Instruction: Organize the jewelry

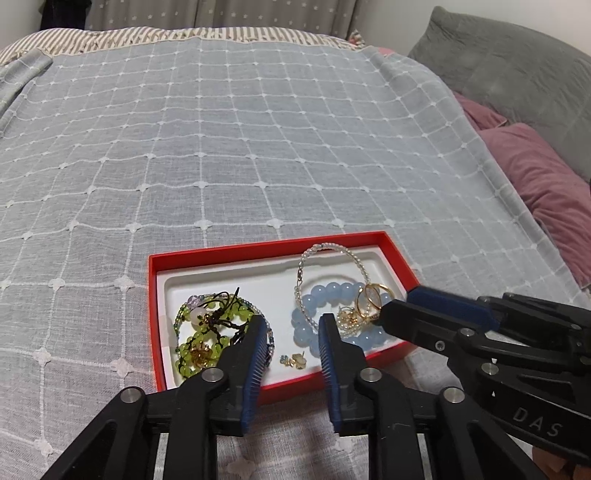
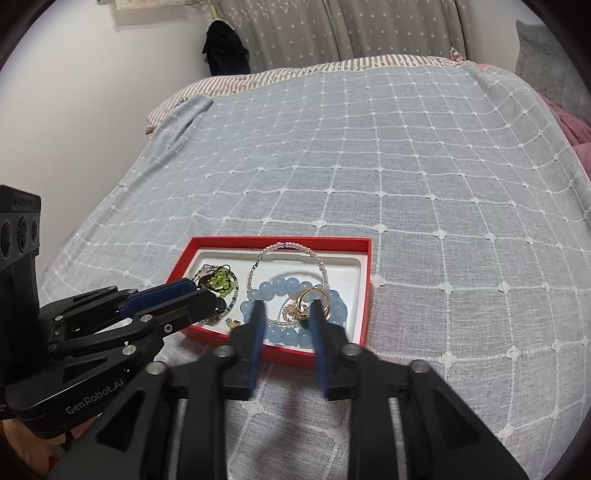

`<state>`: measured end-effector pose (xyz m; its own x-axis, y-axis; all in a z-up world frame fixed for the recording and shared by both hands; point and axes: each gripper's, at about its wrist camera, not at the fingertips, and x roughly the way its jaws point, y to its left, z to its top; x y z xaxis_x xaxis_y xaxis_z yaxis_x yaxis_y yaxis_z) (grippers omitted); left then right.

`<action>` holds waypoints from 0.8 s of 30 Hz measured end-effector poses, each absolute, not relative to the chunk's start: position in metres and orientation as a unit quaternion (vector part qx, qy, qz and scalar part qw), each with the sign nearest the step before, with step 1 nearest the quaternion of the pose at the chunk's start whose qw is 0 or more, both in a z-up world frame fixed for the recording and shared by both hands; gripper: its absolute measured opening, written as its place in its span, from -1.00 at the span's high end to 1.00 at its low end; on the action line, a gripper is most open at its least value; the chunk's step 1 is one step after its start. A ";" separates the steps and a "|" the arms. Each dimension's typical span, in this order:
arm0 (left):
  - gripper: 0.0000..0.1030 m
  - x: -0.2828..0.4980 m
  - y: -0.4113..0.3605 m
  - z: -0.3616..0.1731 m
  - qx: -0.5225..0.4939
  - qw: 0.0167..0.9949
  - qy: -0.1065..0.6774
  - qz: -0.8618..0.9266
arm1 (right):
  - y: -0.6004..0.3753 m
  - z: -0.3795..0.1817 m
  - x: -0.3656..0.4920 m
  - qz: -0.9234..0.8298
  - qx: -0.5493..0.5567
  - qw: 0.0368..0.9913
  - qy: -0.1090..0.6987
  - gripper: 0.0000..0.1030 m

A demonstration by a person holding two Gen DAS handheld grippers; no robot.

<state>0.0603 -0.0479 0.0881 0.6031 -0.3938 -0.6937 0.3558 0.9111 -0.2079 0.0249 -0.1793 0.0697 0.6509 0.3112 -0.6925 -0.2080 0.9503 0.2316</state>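
A red box (image 1: 258, 249) (image 2: 365, 291) with a white liner lies on the bed. It holds a green bead bracelet (image 1: 207, 332) (image 2: 221, 280), a blue bead bracelet (image 1: 332, 291) (image 2: 284, 286), a clear bead chain (image 1: 343, 251) (image 2: 288, 245), gold rings (image 1: 371, 301) (image 2: 314, 299) and small gold earrings (image 1: 293, 360). My left gripper (image 1: 293, 321) (image 2: 207, 291) is open and empty over the box's near left part. My right gripper (image 2: 286, 306) (image 1: 393, 299) is open and empty, its jaws on either side of the rings and blue beads.
The bed is covered by a light blue checked blanket (image 1: 258, 147) (image 2: 406, 166). Pink pillows (image 1: 546, 184) and a grey cushion (image 1: 517, 62) lie at the right. Curtains (image 2: 332, 29) hang behind the bed.
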 end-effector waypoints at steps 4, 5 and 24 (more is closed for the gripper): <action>0.32 0.051 -0.042 0.093 -0.028 0.896 0.395 -0.202 | -0.183 0.079 0.015 0.140 0.064 0.910 0.385 0.13; 0.23 0.049 -0.040 0.093 -0.029 0.895 0.397 -0.201 | -0.184 0.081 0.012 0.138 0.061 0.911 0.384 0.11; -0.80 0.008 -0.017 0.074 0.003 0.881 0.458 -0.117 | -0.183 0.078 -0.034 0.081 0.037 0.892 0.442 -0.38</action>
